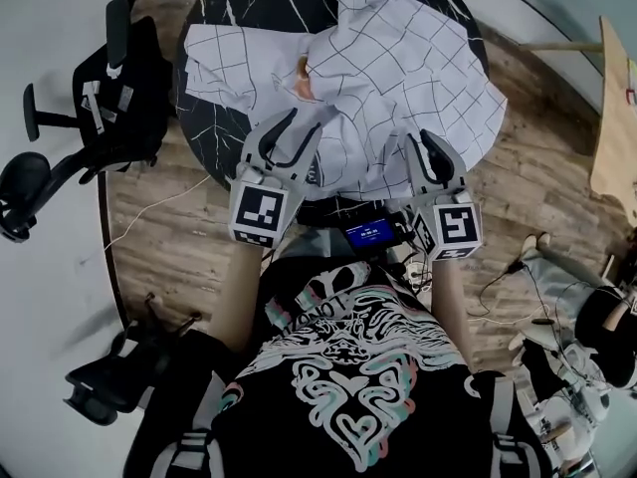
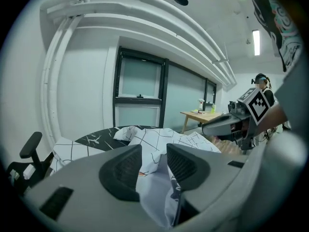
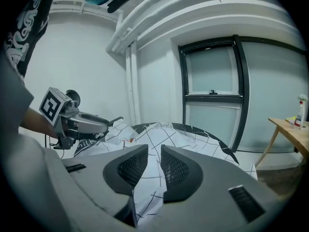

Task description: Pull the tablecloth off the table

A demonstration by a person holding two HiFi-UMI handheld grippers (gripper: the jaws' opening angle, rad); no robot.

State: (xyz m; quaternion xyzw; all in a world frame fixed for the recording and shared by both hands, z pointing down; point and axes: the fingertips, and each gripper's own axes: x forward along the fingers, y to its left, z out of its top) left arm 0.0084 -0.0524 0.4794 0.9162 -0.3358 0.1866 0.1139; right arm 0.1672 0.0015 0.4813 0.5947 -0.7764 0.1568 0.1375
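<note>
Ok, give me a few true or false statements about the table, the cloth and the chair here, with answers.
1. The tablecloth lies flat over the whole table. False: it is bunched up, and the black marble top is bare at the left.
2. The table is round. True.
3. An office chair stands left of the table in the head view. True.
4. The left gripper has its jaws together on nothing. False: they stand apart, with tablecloth between them.
</note>
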